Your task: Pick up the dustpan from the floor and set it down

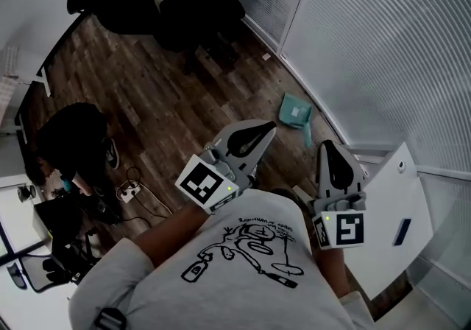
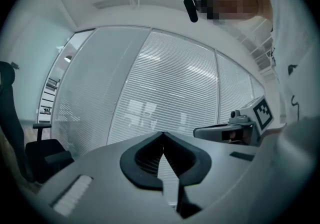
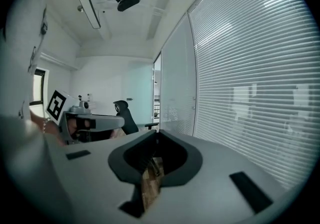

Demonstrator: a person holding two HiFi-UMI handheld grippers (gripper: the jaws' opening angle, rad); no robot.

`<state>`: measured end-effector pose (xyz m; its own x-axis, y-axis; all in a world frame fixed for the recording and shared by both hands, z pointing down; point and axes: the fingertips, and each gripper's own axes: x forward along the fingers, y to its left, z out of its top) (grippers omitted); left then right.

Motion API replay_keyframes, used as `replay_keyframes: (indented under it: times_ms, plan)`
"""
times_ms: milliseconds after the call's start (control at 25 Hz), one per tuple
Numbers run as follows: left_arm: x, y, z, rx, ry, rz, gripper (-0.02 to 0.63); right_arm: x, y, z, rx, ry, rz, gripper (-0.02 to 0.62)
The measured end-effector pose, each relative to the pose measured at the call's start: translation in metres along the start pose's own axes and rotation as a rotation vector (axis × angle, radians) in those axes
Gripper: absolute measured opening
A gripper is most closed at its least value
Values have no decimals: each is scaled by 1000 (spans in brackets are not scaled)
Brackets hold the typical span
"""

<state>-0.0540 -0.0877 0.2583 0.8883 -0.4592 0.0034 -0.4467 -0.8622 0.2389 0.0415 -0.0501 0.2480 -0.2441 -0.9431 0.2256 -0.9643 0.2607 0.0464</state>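
The wood floor fills most of the head view, bounded on the right by a wall of blinds. Two black chairs stand at the far end. A white table sits at the near right, close to the blinds. The person's grey printed shirt takes up the bottom of the view, with both bare forearms reaching forward from it.

The left gripper is held out over the floor and points up and to the right in the view, toward the blinds. The left forearm runs up to it from the lower left. In its own view the left gripper looks about level at the blinds, and its jaws meet at the tips with nothing between them.

The right gripper is held beside it, near the table's edge, and points nearly straight up the view. The two are side by side and apart. The right gripper is tipped slightly downward, with floor boards showing through the gap behind its tips. Its jaws are also pressed together and empty.

The teal dustpan lies flat on the floor, just beside the foot of the blinds. It is ahead of both grippers, just beyond the left one's tips and further beyond the right one's, and neither touches it. Its thin handle points back toward the right gripper.
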Motion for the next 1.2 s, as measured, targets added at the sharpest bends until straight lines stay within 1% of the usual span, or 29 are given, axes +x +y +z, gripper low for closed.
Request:
replay_keyframes:
  times_ms: [240,440,680,880,1200]
  plan:
    - [21,4,0,-6,14,4,2,9,-22,-1,15,6,-2,12]
    - [45,-6,-5,-13,23,22,2,7,-52,-10,38,11,2,12]
    - [76,-27,-2,4,28,26,2,-5,-89,-8,36,4,18,12]
    - [99,-31,-9,-1,37,38,2,-7,-112,-18,46,24,31,12]
    - [109,-41,-32,-4,72,56,2,-11,-129,-47,72,57,51,12]
